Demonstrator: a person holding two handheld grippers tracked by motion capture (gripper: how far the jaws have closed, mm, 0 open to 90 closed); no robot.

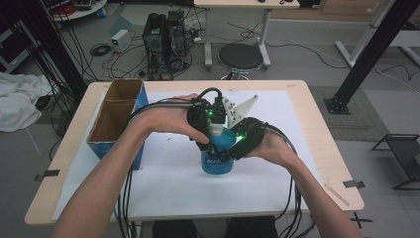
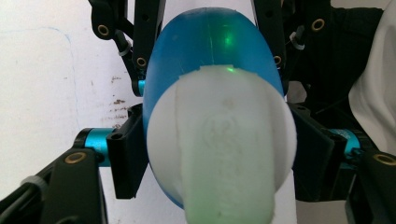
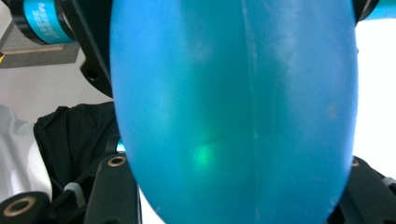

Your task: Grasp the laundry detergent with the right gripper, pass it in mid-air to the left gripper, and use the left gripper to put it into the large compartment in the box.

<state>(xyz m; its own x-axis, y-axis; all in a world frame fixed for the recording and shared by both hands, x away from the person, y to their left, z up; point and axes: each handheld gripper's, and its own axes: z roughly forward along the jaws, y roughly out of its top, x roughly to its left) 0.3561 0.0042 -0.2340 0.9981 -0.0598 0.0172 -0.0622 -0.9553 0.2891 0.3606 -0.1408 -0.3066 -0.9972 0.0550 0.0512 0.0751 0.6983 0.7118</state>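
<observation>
While the right gripper (image 1: pixel 236 144) clamps the upright blue bottle (image 1: pixel 217 158) by its body, the left gripper (image 1: pixel 210 133) from above has its jaws pressed on the white cap (image 2: pixel 219 144) between them

I see an open cardboard box (image 1: pixel 119 116) at the table's (image 1: pixel 317 144) left edge, a white sheet (image 1: pixel 168 183) covering the top, and a round stool (image 1: pixel 240 58) beyond.
</observation>
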